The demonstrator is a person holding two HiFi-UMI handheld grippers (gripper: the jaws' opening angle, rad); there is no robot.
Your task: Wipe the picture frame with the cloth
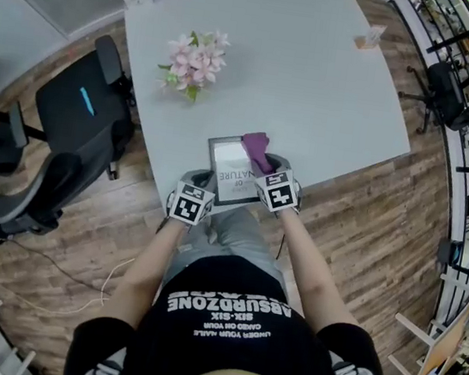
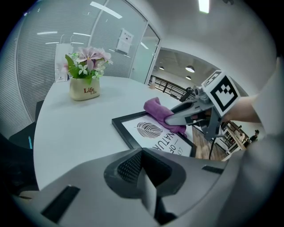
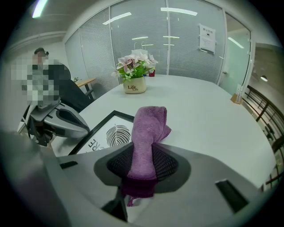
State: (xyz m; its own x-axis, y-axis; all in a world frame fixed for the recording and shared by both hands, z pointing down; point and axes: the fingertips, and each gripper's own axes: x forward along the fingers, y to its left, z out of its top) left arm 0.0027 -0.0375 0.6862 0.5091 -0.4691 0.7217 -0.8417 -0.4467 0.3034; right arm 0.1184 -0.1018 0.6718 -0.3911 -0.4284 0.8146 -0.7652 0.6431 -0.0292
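Picture frame [image 1: 229, 173] lies flat by the table's [image 1: 334, 92] near edge, between my two grippers. My right gripper [image 3: 143, 166] is clamped on the purple cloth [image 3: 148, 126], which rests on the frame's far corner just ahead. My left gripper [image 2: 142, 168] is closed on nothing, beside the frame's left rim. Bare tabletop runs beyond both to the flower pot [image 1: 193, 62].

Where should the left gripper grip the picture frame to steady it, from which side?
Likely the black left rail of the picture frame, from the left: it lies flat, the right gripper with the cloth occupies its right side, the left gripper sits shut.
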